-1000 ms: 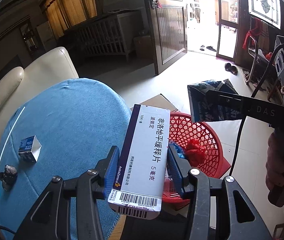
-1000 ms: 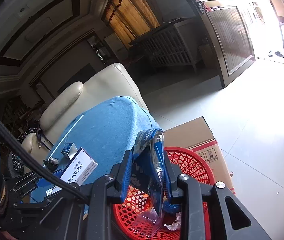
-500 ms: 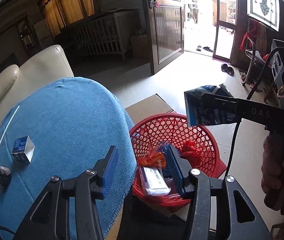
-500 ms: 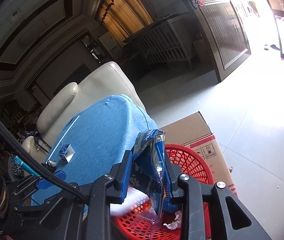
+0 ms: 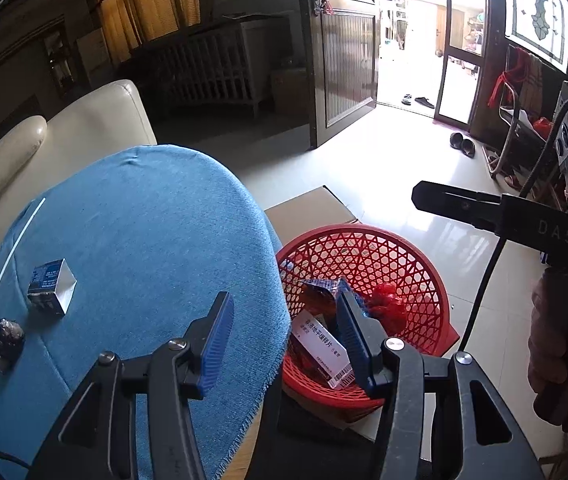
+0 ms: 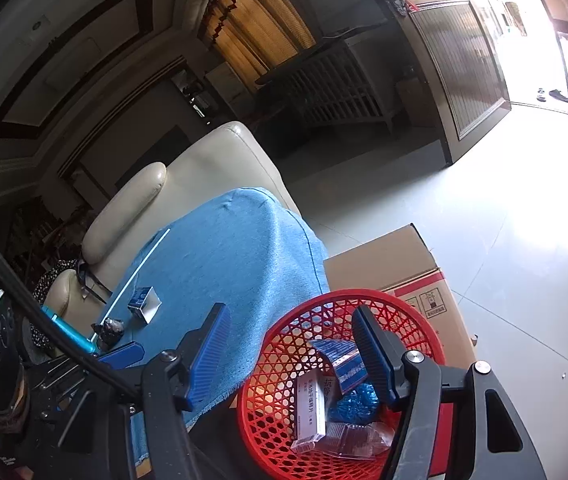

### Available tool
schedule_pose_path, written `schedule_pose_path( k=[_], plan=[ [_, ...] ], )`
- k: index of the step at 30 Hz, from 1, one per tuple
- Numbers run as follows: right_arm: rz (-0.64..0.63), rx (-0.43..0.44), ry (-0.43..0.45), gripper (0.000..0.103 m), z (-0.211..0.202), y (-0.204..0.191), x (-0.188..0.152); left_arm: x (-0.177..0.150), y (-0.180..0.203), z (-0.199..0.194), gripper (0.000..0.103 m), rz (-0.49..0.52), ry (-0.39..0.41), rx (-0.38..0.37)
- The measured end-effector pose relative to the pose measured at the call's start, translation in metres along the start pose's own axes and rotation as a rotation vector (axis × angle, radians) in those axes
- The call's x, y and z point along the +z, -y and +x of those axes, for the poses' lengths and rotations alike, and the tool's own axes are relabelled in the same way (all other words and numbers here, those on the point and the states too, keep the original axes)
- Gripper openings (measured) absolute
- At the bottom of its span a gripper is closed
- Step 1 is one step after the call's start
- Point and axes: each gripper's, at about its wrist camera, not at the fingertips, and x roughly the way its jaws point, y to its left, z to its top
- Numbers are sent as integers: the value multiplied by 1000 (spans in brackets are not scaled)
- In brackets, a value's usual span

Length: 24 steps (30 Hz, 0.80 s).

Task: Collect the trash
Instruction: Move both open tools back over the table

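the red basket (image 5: 400, 256) stands beside the table (image 5: 143, 240), on a cardboard box (image 6: 388, 256), and it already holds several pieces of trash: a white medicine box (image 5: 322, 346), a blue packet (image 6: 344, 360), a red bag (image 5: 388, 306) and some clear plastic (image 6: 360, 438). the left hand-held gripper (image 5: 284, 344) is released, its jaws opening a little more, with nothing between them. the right hand-held gripper (image 6: 292, 354) hangs over the basket, jaws opening and empty. on the blue cloth of the table some things are left: a small blue and white box (image 5: 51, 286), a dark crumpled lump (image 5: 5, 340) and a thin white stick (image 5: 11, 256). so i judge the task is partly done; these remaining pieces must still go into the basket.
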Motion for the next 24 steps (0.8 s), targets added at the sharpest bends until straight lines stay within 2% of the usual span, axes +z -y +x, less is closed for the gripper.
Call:
schedule_pose_path(
  k=[11,18,24],
  plan=[
    [-44,14,-30,68,11,-23,-4,-24,-49,-10,55,-113,-23,46],
    [-72,26,-65,68,25,-42,-7,-64,-110,-32,56,-238,-31,153],
    [-129,53,-118,68,46,-73,-13,-103,-174,-51,57,-375,-44,252]
  ],
)
